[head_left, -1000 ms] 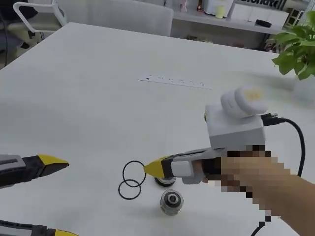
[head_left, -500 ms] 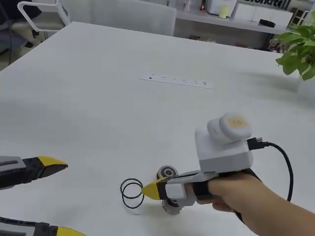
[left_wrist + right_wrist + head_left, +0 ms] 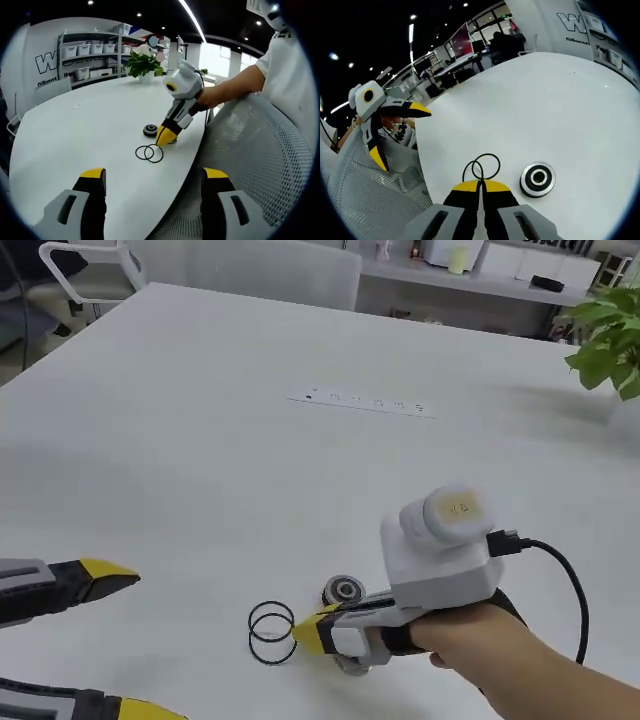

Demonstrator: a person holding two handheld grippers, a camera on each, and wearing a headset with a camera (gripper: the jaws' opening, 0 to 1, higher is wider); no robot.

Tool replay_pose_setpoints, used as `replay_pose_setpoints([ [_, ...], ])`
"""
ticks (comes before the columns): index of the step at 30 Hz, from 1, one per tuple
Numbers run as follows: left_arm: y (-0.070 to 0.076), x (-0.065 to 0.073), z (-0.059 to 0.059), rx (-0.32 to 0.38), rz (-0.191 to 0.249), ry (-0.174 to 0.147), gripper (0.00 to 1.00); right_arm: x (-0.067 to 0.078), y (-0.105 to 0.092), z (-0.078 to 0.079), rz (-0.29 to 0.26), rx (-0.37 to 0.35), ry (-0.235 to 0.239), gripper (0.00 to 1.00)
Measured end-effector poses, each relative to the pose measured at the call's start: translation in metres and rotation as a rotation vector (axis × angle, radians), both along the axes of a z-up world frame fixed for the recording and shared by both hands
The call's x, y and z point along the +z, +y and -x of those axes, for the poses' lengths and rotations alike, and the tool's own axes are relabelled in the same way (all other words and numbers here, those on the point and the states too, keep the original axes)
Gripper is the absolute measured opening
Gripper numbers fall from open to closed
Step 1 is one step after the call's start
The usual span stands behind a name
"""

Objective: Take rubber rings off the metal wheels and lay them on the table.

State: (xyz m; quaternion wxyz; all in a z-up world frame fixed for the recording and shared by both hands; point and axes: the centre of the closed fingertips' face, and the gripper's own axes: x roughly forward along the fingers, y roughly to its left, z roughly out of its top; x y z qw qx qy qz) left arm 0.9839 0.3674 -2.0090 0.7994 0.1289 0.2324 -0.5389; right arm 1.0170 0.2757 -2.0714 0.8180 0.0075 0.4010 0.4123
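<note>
1. Two rubber rings [image 3: 270,633] are lying flat and overlapping on the table [image 3: 200,440] — in the head view the pair's long axis is running near-to-far.
2. The right gripper [image 3: 299,632] is pointing at them, jaws pressed together.
3. The left gripper [image 3: 150,175] is hovering, jaws spread.

The right gripper [image 3: 480,185], jaws together, points at two overlapping rubber rings [image 3: 480,168] beside a metal wheel [image 3: 538,178].

Two thin black rubber rings [image 3: 270,631] lie flat and overlapping, just ahead of the right gripper's [image 3: 303,633] pressed-together tips. One metal wheel [image 3: 343,591], silver with a dark rim, lies flat just beside that gripper. A second wheel [image 3: 352,668] sits partly hidden beneath it.
</note>
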Motion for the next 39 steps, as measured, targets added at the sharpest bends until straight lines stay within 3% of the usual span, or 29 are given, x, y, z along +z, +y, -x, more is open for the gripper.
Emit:
replay_pose_setpoints([
  [10, 0.0, 0.0, 0.0, 0.005, 0.002, 0.005, 0.74, 0.0, -0.008, -0.005, 0.02, -0.018, -0.009, 0.01],
  [21, 0.0, -0.002, 0.001, 0.003, -0.003, 0.015, 0.74, 0.017, -0.013, -0.012, 0.004, -0.02, -0.063, 0.06],
  [31, 0.0, -0.004, 0.003, -0.011, -0.02, 0.018, 0.75, 0.043, -0.021, -0.027, -0.061, -0.045, -0.134, 0.12],
  [35, -0.004, 0.001, 0.006, -0.053, -0.022, 0.002, 0.76, 0.06, -0.03, -0.032, -0.121, -0.064, -0.162, 0.14],
  [39, -0.007, 0.004, 0.006, -0.092, -0.048, -0.016, 0.78, 0.072, -0.039, -0.034, -0.14, -0.074, -0.196, 0.15],
])
